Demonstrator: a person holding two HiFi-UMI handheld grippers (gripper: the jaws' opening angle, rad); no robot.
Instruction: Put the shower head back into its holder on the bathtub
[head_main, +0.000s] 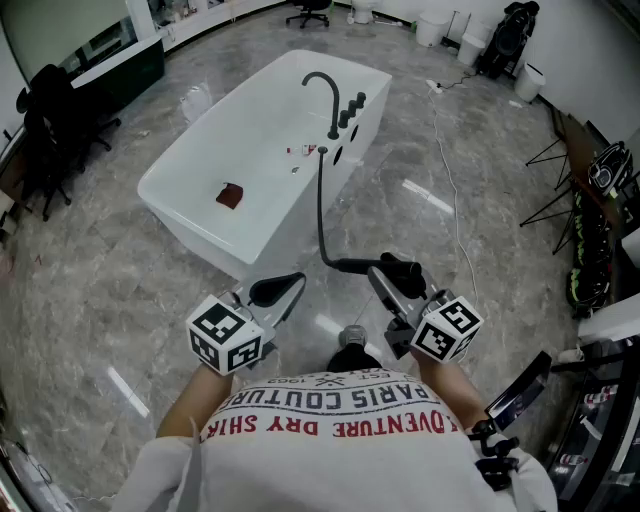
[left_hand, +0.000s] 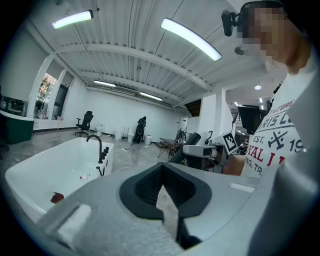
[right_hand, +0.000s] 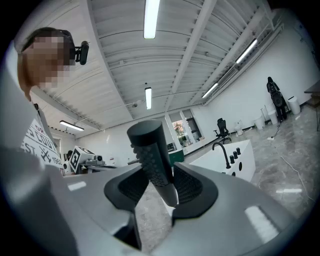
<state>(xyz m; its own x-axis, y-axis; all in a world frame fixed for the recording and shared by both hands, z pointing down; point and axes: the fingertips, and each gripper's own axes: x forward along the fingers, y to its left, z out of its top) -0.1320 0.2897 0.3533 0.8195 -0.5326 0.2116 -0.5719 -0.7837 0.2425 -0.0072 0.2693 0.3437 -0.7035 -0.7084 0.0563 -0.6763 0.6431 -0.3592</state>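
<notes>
Between right tool (right_hand: 161, 189) jaws: shower head (right_hand: 150, 150), clamped on its black knurled handle, bathtub (head_main: 200, 165) well ahead. Likely rigid and light, knurling grippy; trailing hose (head_main: 320, 215) may tug, so mid-handle hold suits. Left tool (left_hand: 162, 192) fully closed, empty.

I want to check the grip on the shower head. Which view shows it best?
The right gripper view: the shower head stands close up between the right gripper's jaws, which clamp it. The head view shows it small, with its hose running to the bathtub. The left gripper view catches only a dark end of it.
</notes>
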